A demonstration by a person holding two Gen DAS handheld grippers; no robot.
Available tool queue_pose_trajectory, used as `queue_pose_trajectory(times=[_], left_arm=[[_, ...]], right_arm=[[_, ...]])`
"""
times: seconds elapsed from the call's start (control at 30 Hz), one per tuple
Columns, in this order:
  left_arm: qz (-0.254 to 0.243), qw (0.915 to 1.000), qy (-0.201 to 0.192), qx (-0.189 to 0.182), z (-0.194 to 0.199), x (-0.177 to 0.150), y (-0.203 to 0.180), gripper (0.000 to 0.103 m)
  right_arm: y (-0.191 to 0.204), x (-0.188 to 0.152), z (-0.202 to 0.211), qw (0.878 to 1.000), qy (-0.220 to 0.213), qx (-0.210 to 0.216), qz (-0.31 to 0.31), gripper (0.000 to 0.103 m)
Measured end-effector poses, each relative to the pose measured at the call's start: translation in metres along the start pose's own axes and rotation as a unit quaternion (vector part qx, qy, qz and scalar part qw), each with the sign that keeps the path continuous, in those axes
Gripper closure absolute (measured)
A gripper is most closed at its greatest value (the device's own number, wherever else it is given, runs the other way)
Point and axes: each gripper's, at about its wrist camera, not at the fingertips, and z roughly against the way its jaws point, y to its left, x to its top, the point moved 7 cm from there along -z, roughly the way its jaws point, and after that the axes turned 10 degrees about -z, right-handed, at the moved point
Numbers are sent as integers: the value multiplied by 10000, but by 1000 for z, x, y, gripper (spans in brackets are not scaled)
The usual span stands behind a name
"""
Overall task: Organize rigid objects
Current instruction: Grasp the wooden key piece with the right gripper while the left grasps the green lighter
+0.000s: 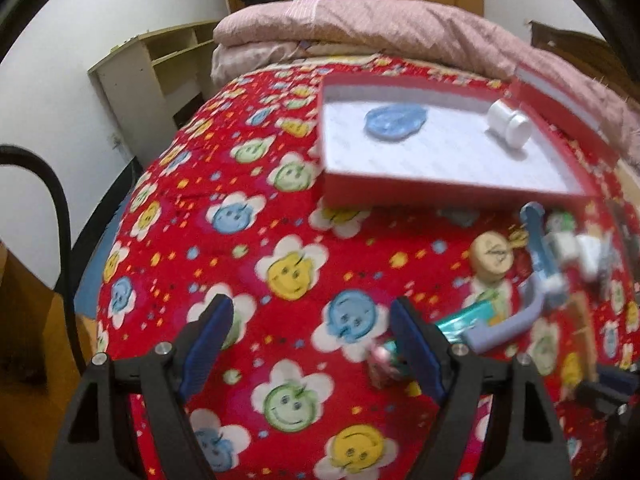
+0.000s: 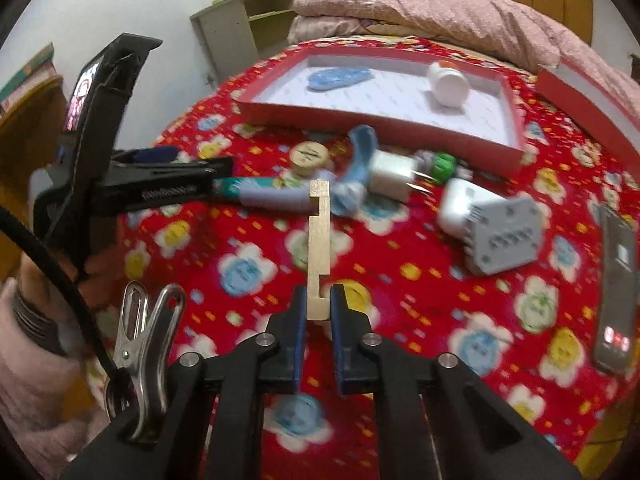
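My right gripper is shut on the near end of a notched pale wooden strip, which points away from me above the bedspread. My left gripper is open with nothing between its fingers, hovering over the red flowered bedspread. A red tray with a white floor holds a blue flat piece and a white bottle. In front of the tray lie a round wooden disc, a white plug, a grey block, a blue curved piece and a lilac tube.
The tray's red lid leans at the right. A dark phone lies near the right edge. A folded pink quilt sits behind the tray. The other gripper's body reaches in from the left. A metal clip hangs at my mount.
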Motion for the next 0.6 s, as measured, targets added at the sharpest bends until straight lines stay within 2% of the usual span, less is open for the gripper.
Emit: queue_pose_trajectory(times=[0.2, 0.37, 0.6], left_arm=[[72, 9997, 133, -187, 6, -19, -1, 19], [-40, 9989, 184, -427, 20, -38, -19, 19], [-85, 9974, -72, -713, 50, -44, -33, 19]], right_arm=[[-19, -10, 0, 9997, -35, -176, -162, 91], [-26, -11, -1, 9995, -113, -196, -242, 91], [-29, -13, -1, 9992, -210, -122, -317, 90]])
